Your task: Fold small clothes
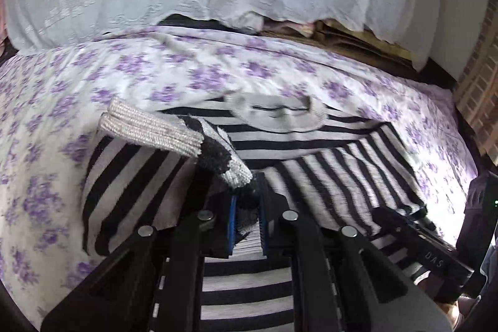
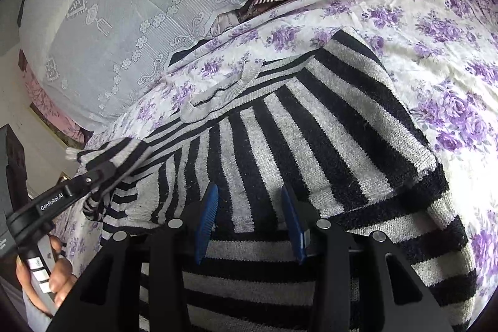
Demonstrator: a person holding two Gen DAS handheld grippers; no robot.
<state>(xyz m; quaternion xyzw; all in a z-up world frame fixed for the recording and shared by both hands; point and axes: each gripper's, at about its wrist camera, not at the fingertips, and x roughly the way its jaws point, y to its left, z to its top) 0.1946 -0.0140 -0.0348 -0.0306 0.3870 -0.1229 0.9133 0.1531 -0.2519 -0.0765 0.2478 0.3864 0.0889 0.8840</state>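
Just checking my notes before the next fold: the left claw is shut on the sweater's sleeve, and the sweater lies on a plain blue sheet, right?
Not quite. The bed sheet is white with purple flowers, not plain blue; both wrist views show it. The rest holds: the left claw is shut on the sleeve of the striped sweater, as the left wrist view shows.
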